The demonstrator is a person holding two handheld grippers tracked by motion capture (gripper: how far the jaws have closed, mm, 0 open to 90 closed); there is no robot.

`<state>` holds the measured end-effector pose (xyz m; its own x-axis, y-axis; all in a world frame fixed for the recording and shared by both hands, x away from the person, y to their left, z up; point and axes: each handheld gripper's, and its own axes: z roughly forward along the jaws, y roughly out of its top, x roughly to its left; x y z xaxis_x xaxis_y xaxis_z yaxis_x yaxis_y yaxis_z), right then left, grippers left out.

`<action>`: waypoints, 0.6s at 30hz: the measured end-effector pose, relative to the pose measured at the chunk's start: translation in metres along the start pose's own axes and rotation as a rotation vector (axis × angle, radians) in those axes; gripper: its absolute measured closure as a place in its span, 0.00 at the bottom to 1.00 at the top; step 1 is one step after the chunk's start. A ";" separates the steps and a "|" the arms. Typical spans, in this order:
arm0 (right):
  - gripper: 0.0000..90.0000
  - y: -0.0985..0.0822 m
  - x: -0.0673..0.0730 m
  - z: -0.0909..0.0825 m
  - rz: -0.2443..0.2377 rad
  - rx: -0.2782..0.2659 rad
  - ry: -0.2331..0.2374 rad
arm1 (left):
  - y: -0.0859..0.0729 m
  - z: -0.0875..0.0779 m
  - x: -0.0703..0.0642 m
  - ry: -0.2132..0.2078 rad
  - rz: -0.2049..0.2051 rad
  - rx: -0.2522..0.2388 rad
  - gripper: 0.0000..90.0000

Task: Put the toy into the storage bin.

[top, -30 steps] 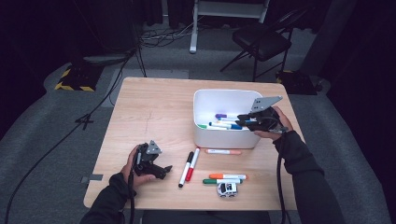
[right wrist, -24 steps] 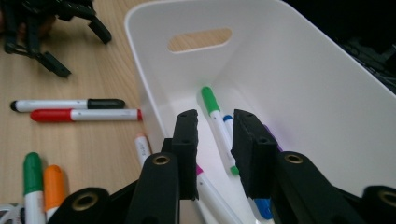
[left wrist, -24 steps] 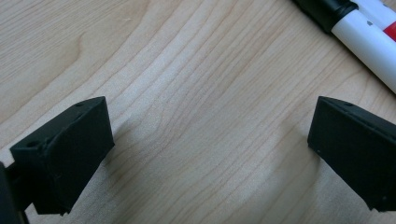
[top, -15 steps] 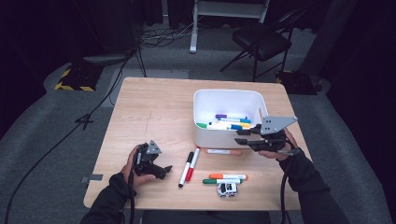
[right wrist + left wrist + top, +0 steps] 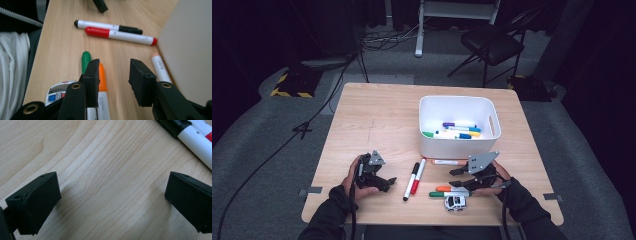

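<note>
Here the orange-capped marker (image 5: 102,82), white-barrelled, lies flat beside the right gripper (image 5: 113,80), its jaws just opening, empty.

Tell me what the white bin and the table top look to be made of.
White bin: probably molded plastic, going by its smooth, matte, seamless walls, rounded corners and a cut-out handle slot. Table: pale wood or wood-look laminate; grain lines show clearly in the left gripper view, with a low sheen.
</note>
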<state>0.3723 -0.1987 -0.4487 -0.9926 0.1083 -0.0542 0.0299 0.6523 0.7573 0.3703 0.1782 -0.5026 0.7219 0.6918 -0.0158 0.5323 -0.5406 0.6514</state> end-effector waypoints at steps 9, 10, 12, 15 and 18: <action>0.67 -0.010 0.000 0.027 0.003 0.061 0.062 | 0.000 0.000 0.000 0.000 0.000 0.000 0.00; 0.67 -0.011 -0.001 0.028 -0.004 0.068 0.064 | 0.000 0.000 0.000 -0.004 -0.002 0.000 0.00; 0.67 -0.012 -0.001 0.032 0.001 0.082 0.062 | 0.000 0.000 0.000 -0.003 -0.001 0.000 0.00; 0.68 -0.014 -0.002 0.037 0.008 0.096 0.060 | 0.000 0.000 0.000 -0.003 -0.001 0.000 0.00; 0.69 -0.016 -0.006 0.041 0.019 0.108 0.057 | 0.000 0.000 0.000 -0.001 -0.001 0.000 0.00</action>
<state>0.3821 -0.1787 -0.4872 -0.9967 0.0809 -0.0015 0.0580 0.7278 0.6834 0.3703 0.1782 -0.5027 0.7220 0.6916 -0.0169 0.5327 -0.5403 0.6514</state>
